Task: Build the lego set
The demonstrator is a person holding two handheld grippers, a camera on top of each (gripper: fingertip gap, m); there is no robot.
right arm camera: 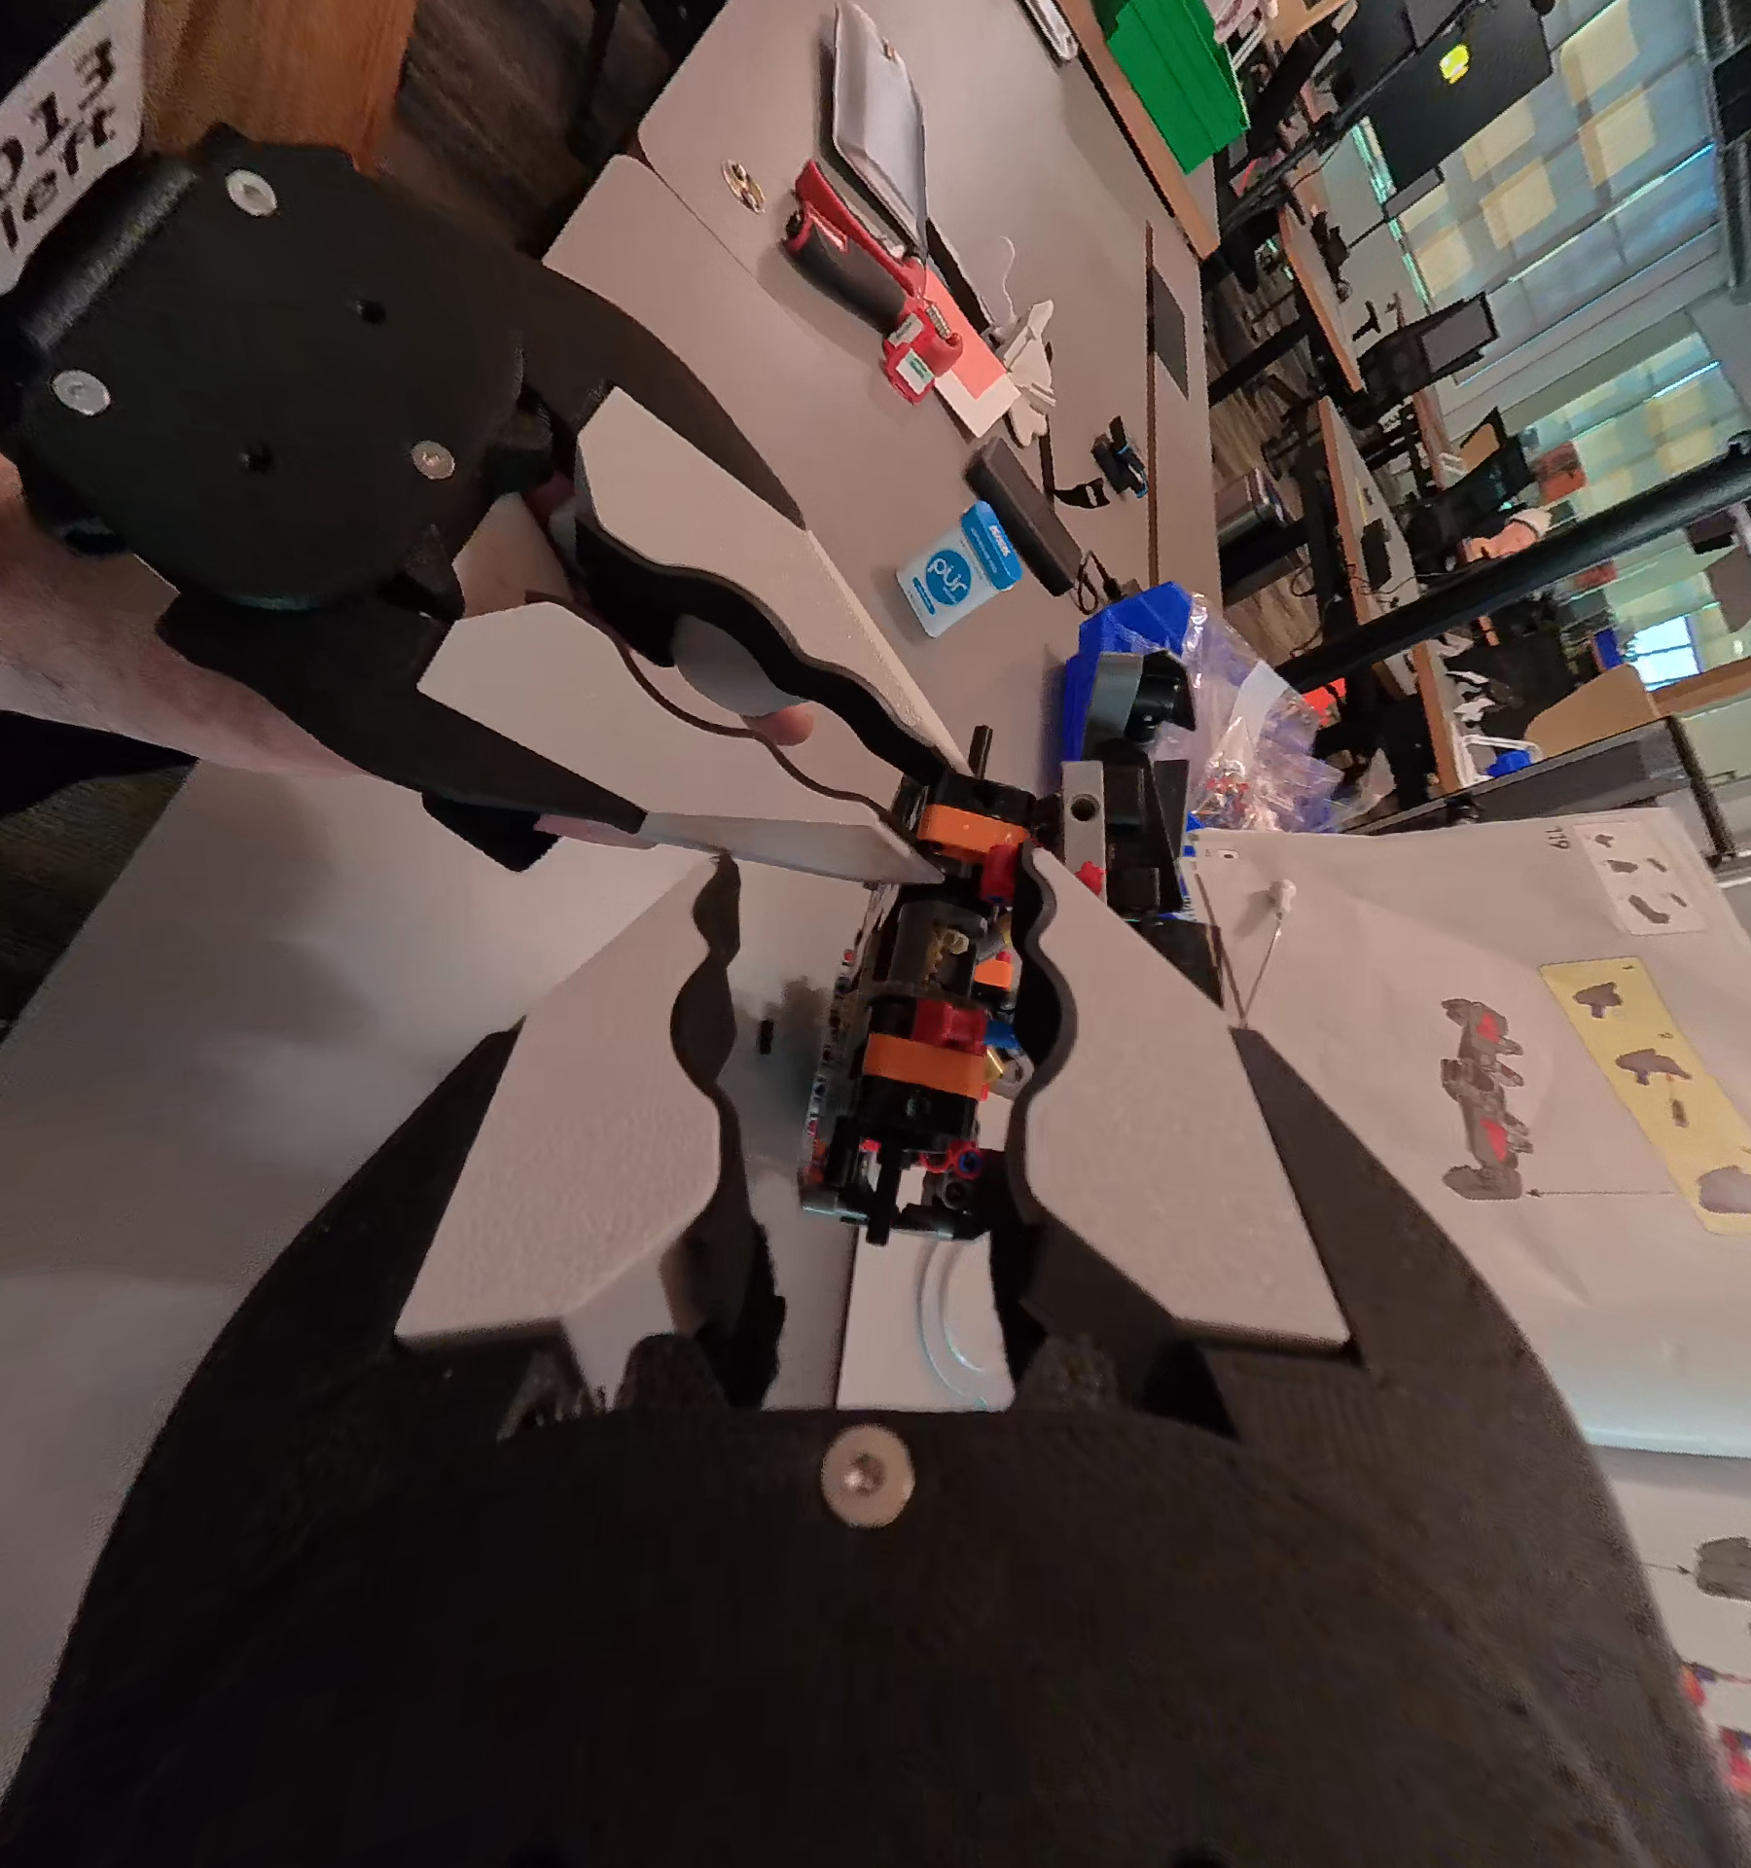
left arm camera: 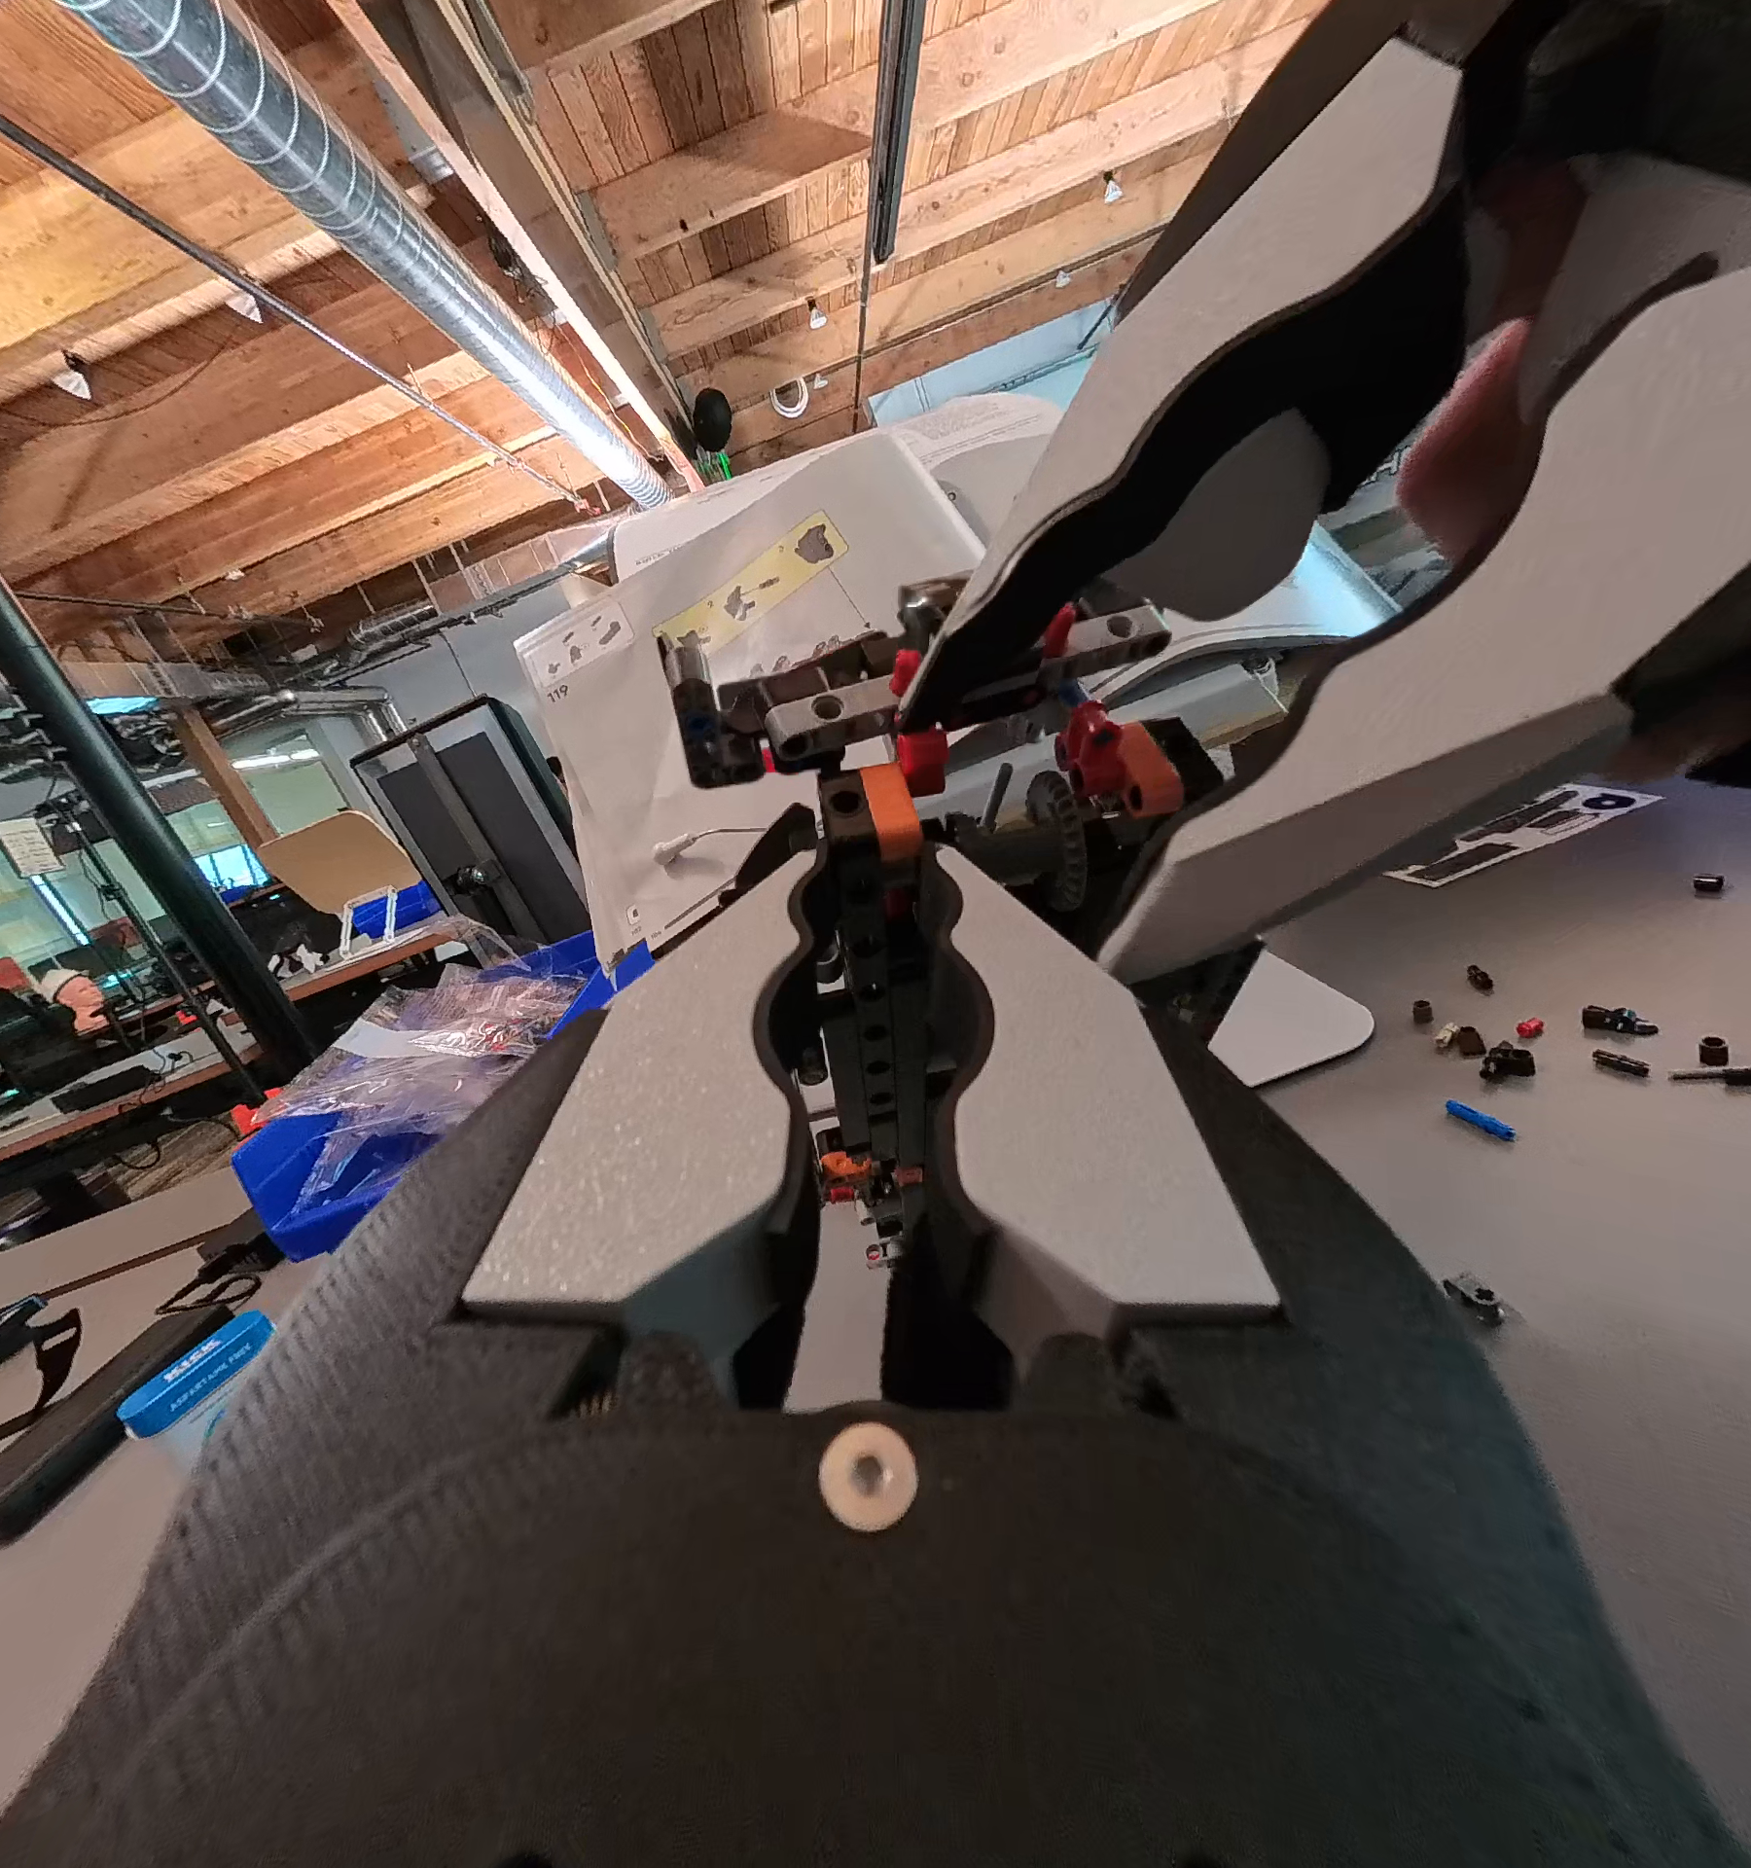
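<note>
Left gripper (left arm camera: 877,890) right up front, jaws pinched narrow on black beam of lego model (left arm camera: 882,970), which pokes out past tips. Right gripper (right arm camera: 877,879) jaws wide, straddling same model (right arm camera: 912,1051), not squeezing it afaict. Open instruction booklet (left arm camera: 740,647) beyond left jaws. Loose pieces (left arm camera: 1609,1051) scattered on grey table (left arm camera: 1559,1264), off to right of left jaws.
</note>
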